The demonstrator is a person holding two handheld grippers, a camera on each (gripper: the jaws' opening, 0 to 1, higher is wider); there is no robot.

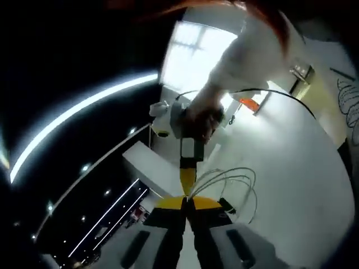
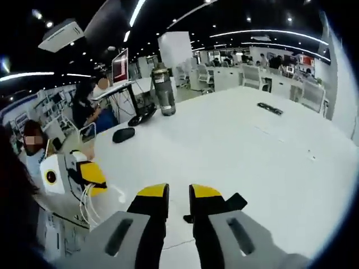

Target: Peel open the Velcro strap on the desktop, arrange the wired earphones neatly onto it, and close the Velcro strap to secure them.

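The left gripper (image 1: pixel 188 203) is pinching the white earphones (image 1: pixel 233 182), jaws closed on the looped cable above the desk (image 1: pixel 291 168). The right gripper (image 2: pixel 178 196) is hovering slightly parted, holding nothing, with the black strap (image 2: pixel 235 202) lying just beside its tip. Seemingly the coil is being carried over; next it needs laying across the strap. The right gripper view is also showing a bottle (image 2: pixel 164 89) and a mouse (image 2: pixel 123 134).

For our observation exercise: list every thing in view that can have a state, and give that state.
left gripper: shut on earphones
earphones: loose loops, unbundled
right gripper: open, empty
Velcro strap: on desk, not around earphones
bottle: upright
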